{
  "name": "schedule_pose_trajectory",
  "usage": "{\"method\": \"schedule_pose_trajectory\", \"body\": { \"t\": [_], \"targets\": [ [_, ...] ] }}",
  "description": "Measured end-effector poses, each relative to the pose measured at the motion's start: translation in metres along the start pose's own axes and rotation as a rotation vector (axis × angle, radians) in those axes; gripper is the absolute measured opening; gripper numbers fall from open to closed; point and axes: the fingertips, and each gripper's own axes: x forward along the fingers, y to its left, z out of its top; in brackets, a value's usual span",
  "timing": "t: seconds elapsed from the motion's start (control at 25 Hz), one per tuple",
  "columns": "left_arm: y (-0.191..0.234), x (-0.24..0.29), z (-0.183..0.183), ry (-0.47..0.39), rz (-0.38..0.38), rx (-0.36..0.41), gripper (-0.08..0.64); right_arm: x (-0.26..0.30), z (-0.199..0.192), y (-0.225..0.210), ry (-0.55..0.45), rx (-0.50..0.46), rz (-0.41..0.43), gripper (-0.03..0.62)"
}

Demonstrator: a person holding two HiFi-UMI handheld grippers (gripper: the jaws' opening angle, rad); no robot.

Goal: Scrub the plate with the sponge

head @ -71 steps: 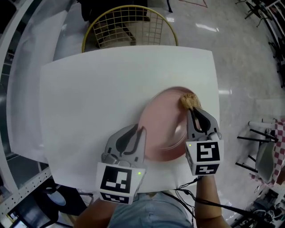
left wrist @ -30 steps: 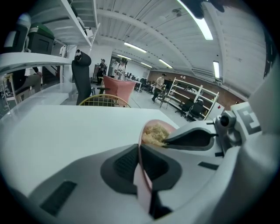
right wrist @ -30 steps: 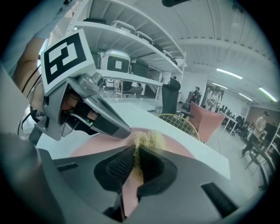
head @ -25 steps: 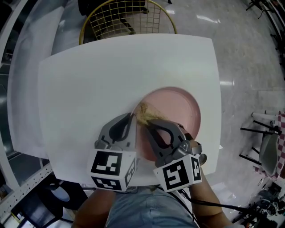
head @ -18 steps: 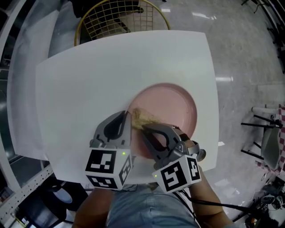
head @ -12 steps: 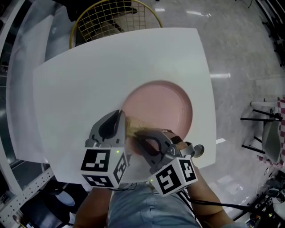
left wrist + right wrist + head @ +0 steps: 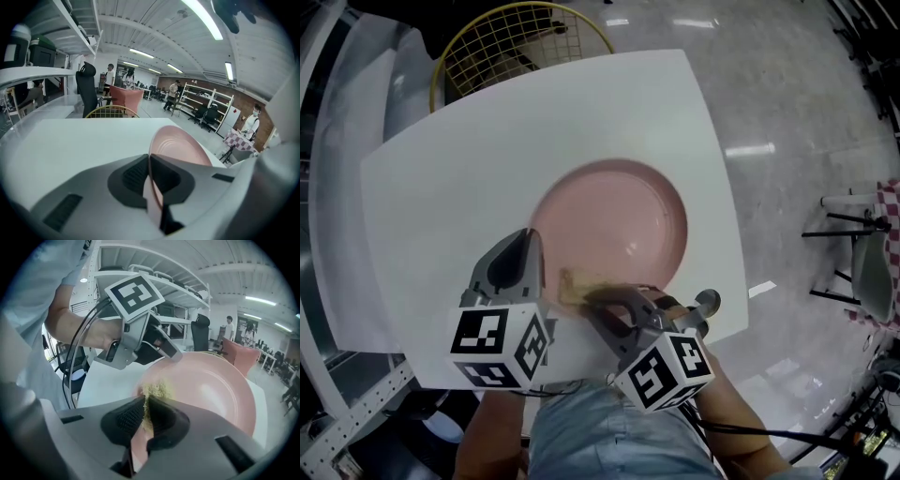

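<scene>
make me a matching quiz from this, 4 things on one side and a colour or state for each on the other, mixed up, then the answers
Things:
1. left gripper
2. right gripper
3. plate
4. wire chair

Colour or state:
a. yellow, past the far edge of the table
b. shut on the sponge
c. pink
d. shut on the plate's rim

Pairs: 1-d, 2-b, 3-c, 4-a

no legible text, labels or numbers
</scene>
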Motion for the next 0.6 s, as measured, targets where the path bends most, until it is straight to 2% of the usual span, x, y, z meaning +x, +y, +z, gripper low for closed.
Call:
{"method": "schedule_pose_trajectory", "body": {
  "t": [0.28, 0.6],
  "targets": [
    [-0.001, -0.005, -0.001, 0.009, 0.007, 0.016, 0.023, -0.016, -0.026, -0.009, 0.071, 0.073, -0.076, 0.034],
    [-0.003, -0.012, -0.001, 0.004, 0.009, 0.013, 0.023, -0.036, -0.051, -0.039, 0.125, 0.195, -0.290, 0.034]
  ]
}}
